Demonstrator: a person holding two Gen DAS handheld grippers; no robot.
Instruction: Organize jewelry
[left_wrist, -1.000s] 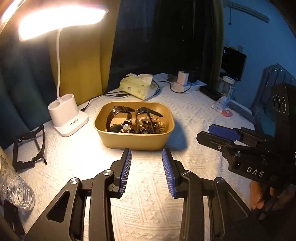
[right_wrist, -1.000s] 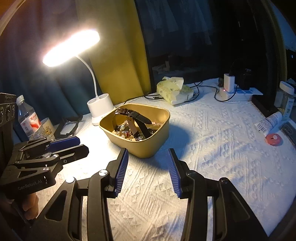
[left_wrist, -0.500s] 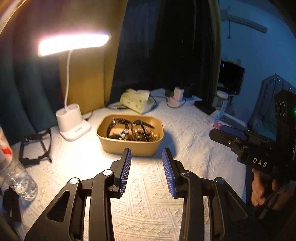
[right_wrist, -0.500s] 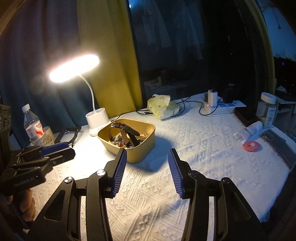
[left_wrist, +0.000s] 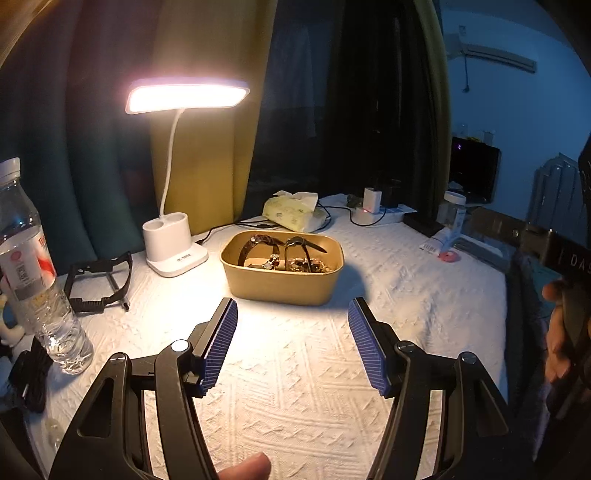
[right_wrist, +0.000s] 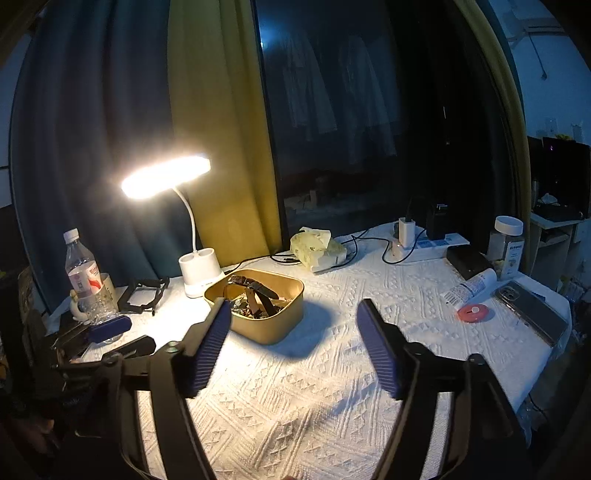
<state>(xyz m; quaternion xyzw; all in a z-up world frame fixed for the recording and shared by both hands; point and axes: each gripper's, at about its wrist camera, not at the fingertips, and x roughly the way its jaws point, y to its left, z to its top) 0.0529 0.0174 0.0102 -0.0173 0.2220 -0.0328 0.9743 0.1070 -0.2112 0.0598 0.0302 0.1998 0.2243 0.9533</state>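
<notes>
A home bedroom at night: curtains (right_wrist: 110, 129), a lamp (left_wrist: 173, 236), tissues (left_wrist: 293, 214), clothes hanging behind the dark window (right_wrist: 351, 110).

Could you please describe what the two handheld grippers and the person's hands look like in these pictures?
Both are black, skeleton-framed tools with silver pivot screws. The left gripper and right gripper each carry two flat fingers faced with ribbed blue pads. The right tool's body bears white letters "DAS" in the left wrist view. The hand gripping it is bare, with no sleeve visible. No cables show on either tool.

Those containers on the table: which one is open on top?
The tan tub holding watches. The water bottle and the jar at the far right both wear white caps.
</notes>
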